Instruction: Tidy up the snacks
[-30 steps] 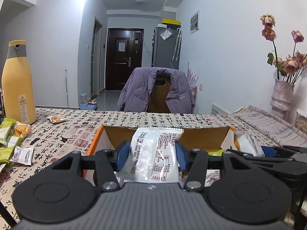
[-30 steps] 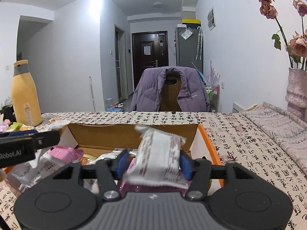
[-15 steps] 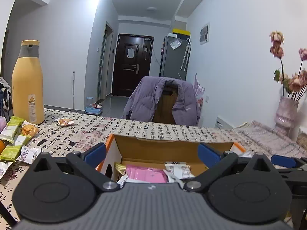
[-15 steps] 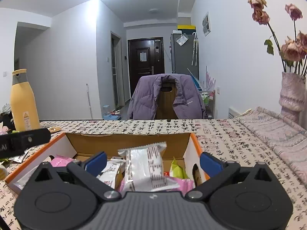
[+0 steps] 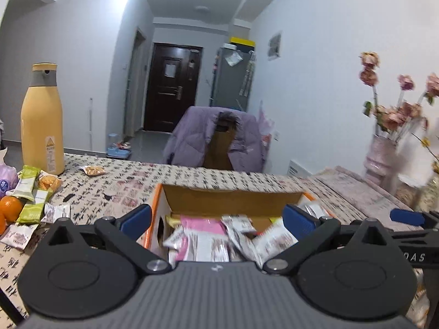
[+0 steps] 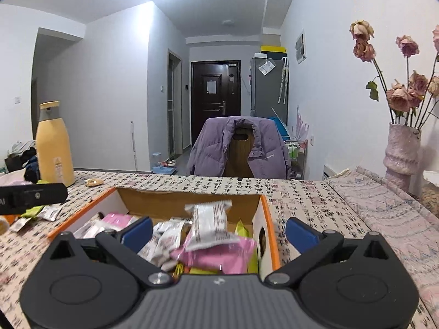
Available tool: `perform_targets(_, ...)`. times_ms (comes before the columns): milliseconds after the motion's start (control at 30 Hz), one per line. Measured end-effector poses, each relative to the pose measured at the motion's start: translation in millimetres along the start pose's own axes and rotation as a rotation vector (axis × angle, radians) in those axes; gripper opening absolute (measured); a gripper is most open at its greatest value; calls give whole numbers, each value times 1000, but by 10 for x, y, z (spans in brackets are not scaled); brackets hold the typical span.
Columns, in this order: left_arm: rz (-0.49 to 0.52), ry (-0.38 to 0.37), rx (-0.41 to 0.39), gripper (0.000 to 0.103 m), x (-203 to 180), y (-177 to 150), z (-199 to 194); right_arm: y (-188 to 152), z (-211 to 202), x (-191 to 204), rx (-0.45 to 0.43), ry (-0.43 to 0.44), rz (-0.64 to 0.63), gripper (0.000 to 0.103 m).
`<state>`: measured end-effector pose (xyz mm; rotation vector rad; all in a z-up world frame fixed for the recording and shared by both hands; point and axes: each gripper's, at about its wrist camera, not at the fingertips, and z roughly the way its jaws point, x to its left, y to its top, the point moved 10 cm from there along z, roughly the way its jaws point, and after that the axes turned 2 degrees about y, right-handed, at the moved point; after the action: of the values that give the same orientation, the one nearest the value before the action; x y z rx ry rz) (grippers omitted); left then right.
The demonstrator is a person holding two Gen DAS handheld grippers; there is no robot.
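An open cardboard box [image 5: 233, 198] [image 6: 189, 203] with orange edges sits on the patterned tablecloth and holds several wrapped snacks. My left gripper [image 5: 218, 220] hovers open above the box's near side, its blue pads wide apart and nothing between them. My right gripper [image 6: 218, 231] is also open over the box. A white printed snack packet [image 6: 210, 226] rests upright on a pink packet [image 6: 219, 257] inside, touching neither pad. More loose snacks [image 5: 33, 192] lie on the table to the left.
A tall yellow bottle [image 5: 41, 120] stands at the left rear of the table, with oranges [image 5: 9, 209] near the left edge. A vase of dried roses [image 6: 402, 153] stands at the right. A chair draped with a purple jacket [image 6: 238, 148] is behind the table.
Both grippers went from shut on white snack packets to wide open. The packets dropped into the box, and both grippers pulled back and rose.
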<state>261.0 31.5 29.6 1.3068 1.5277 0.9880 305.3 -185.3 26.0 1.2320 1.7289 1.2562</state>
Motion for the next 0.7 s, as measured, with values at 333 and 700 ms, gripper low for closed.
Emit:
perform_targets(333,38,-14,27,103,41,-405,-614,-384,-655,39,20,31,16,103)
perform_targets(700,19,-20,110,103,101,-870,-871,-858,-906,105,105,41,44,103)
